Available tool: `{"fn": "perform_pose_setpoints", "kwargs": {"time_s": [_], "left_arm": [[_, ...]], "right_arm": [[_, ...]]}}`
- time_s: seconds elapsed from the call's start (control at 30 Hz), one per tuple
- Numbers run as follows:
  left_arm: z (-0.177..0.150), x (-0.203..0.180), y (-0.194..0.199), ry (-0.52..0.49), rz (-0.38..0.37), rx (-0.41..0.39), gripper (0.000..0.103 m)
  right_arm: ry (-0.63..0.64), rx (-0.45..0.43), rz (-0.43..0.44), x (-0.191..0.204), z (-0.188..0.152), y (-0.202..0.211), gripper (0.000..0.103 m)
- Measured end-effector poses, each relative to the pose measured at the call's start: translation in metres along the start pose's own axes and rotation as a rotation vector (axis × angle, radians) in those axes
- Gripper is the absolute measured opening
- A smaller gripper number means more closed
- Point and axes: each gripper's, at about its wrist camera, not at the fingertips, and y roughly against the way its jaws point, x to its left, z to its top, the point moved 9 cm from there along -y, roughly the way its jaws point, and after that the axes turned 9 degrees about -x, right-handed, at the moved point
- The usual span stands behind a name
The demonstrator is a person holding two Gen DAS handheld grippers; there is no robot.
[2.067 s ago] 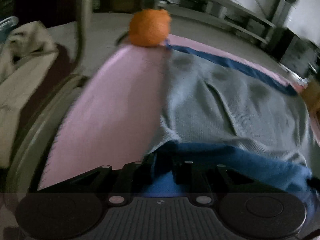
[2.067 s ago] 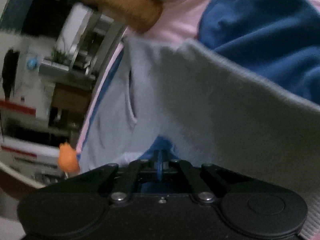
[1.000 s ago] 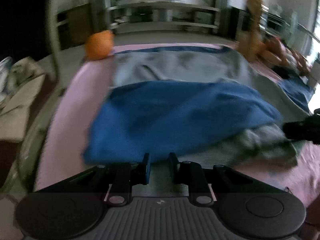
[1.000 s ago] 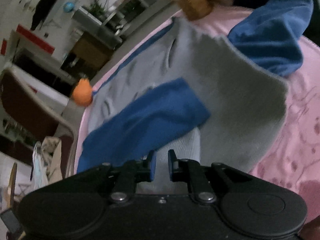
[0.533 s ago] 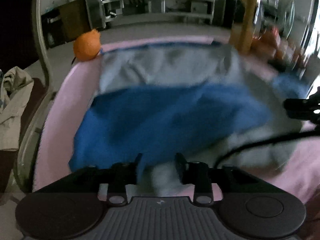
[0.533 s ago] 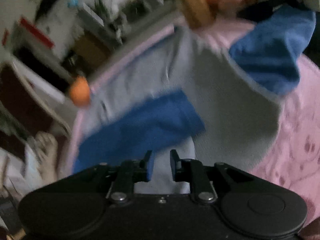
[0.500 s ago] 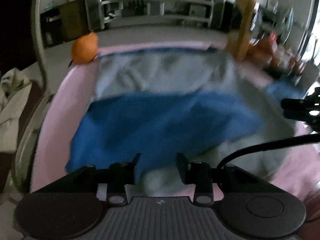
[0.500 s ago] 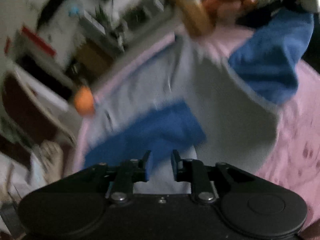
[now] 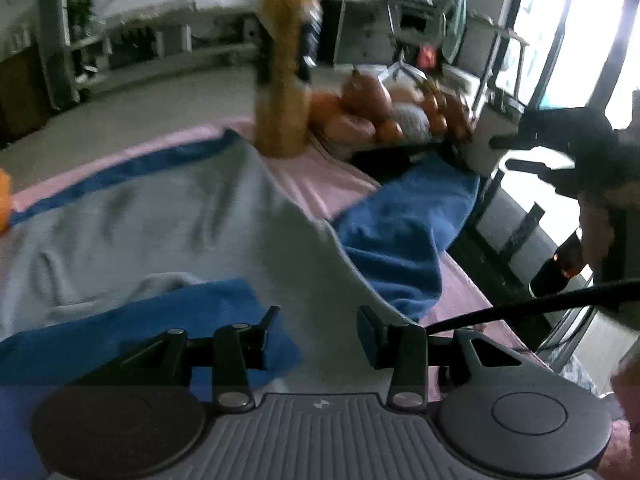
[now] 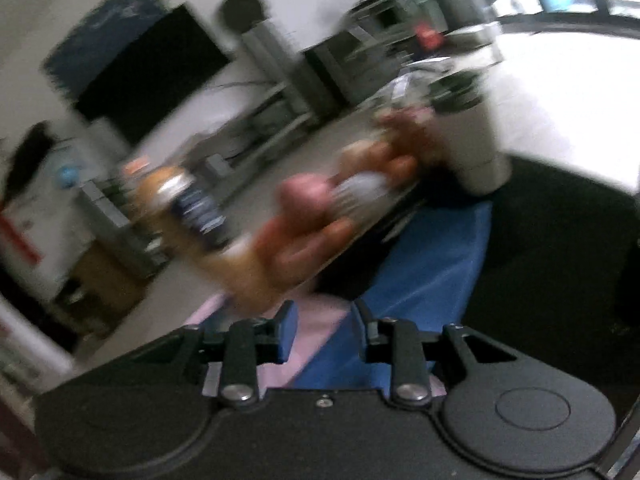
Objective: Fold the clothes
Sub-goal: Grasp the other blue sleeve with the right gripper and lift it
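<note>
A grey sweater with blue sleeves (image 9: pixel 168 224) lies spread on a pink tablecloth (image 9: pixel 320 184). One blue sleeve (image 9: pixel 160 320) is folded across its near part; the other blue sleeve (image 9: pixel 404 224) trails off to the right toward the table edge. My left gripper (image 9: pixel 318 324) hovers open just above the grey cloth, nothing between its fingers. My right gripper (image 10: pixel 324 316) is open too, over the pink cloth and the far blue sleeve (image 10: pixel 432 264); it appears in the left wrist view at the right (image 9: pixel 512 152), raised above the table.
A tall amber bottle (image 9: pixel 284 92) stands at the sweater's far edge, with a tray of orange and brown fruit (image 9: pixel 384 112) beside it. A white tumbler (image 10: pixel 472 136) stands behind the fruit. An orange ball (image 9: pixel 3 200) sits far left. A black cable (image 9: pixel 540 304) crosses right.
Both grippers have let go of the sweater and opened. The left view has swung right toward the bottle and fruit; the right gripper has lifted and moved toward the far blue sleeve.
</note>
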Motion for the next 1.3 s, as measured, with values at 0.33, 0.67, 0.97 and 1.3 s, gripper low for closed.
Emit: {"fn": "perform_pose_setpoints", "kwargs": {"time_s": [0.33,0.67,0.97,1.3], "left_arm": [[-0.008,-0.012,-0.062,0.061,-0.044,0.060,0.040],[-0.006,-0.014,-0.068,0.032,-0.063,0.028,0.040],[-0.003,-0.006,-0.040,0.051,-0.059,-0.002,0.040],[-0.015,0.083,0.082,0.082,0.061,-0.125,0.040]], "right_arm": [[-0.066,0.052,-0.245,-0.112,0.021,-0.117,0.032],[0.101,0.049,-0.301,-0.122,0.017,-0.161,0.027],[0.226,-0.023,-0.318,-0.104,0.023,-0.157,0.003],[0.178,-0.182,0.077,0.084,0.037,0.009,0.003]]}}
